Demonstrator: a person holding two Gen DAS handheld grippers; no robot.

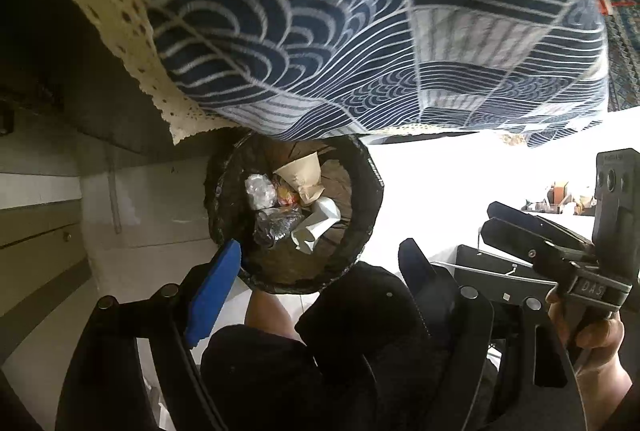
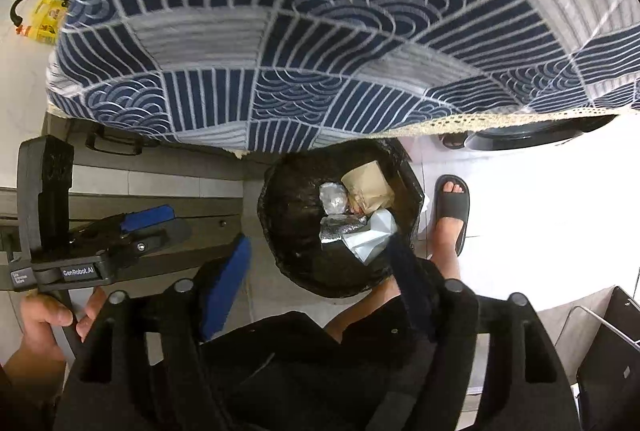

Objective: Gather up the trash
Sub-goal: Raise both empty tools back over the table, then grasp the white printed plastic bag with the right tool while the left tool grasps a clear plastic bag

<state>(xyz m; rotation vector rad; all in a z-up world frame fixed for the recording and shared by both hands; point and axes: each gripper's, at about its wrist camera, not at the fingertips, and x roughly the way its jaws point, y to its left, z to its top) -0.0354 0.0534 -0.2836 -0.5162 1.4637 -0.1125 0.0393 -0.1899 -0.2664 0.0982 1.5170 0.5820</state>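
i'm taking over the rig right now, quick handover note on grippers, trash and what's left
Left gripper: open, nothing between the pads, above the trash bin.
Right gripper: open, empty, above the same bin.
Bin: black liner, on the floor at the edge of the blue patterned tablecloth.
Done: brown paper bag, crumpled clear plastic, silver wrapper and white paper lie inside.
Left: no other trash shows in either view; look around for more.

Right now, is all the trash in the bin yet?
Done: the bin under the tablecloth already holds a paper bag, crumpled wrappers and white paper. In hand: nothing; the left tool and right tool are both open and empty. Left: no loose trash is visible.
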